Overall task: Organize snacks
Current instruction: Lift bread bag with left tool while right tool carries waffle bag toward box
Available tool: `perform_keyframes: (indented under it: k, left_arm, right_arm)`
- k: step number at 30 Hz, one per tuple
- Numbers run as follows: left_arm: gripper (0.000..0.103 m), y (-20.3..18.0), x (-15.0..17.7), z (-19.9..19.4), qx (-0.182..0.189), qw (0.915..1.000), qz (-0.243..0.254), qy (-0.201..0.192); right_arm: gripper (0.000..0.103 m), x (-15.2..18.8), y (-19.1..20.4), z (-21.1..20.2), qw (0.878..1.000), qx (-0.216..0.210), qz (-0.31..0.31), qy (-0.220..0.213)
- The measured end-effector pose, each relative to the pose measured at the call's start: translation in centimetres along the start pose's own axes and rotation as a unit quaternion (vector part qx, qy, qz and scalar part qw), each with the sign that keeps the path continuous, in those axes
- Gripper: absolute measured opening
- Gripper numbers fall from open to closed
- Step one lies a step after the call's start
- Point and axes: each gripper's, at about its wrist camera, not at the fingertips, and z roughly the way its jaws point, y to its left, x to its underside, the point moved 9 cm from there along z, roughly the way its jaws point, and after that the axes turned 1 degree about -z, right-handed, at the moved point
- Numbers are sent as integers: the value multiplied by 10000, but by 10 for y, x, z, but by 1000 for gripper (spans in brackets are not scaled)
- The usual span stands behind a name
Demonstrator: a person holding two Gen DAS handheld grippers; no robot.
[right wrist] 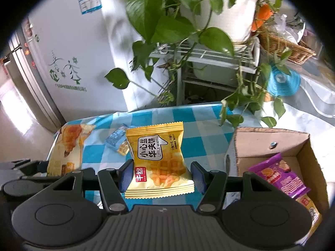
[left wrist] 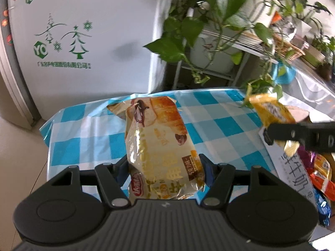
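A gold croissant bread packet [left wrist: 159, 146] stands upright between the blue pads of my left gripper [left wrist: 164, 163], which is shut on its lower half and holds it above the checked table [left wrist: 219, 121]. My right gripper [right wrist: 162, 167] is shut on a yellow waffle packet [right wrist: 159, 159], also held off the table. In the right wrist view the croissant packet [right wrist: 67, 146] shows at the left. In the left wrist view the waffle packet [left wrist: 270, 108] shows at the right. A cardboard box [right wrist: 272, 142] to the right holds a purple packet [right wrist: 278, 177] and a yellow one [right wrist: 309, 209].
A small blue packet [right wrist: 117, 140] lies on the blue-and-white cloth behind the waffle packet. A trailing green plant [right wrist: 167, 16] in a white pot on a wire rack hangs over the table's far edge. A white fridge [left wrist: 83, 31] stands at the far left.
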Motion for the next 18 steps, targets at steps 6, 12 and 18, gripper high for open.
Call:
perform_keyframes:
  k: [6, 12, 18]
  left_arm:
    - [66, -21, 6, -9, 241, 9995, 182, -87]
    - [66, -35, 10, -17, 337, 9986, 379, -172]
    - [66, -49, 12, -24, 458, 9975, 476, -232]
  right_arm:
    - [65, -4, -22, -15, 9998, 4, 142, -150]
    - [65, -5, -46, -29, 9992, 72, 276, -276]
    - [65, -8, -73, -42, 9977, 184, 486, -424]
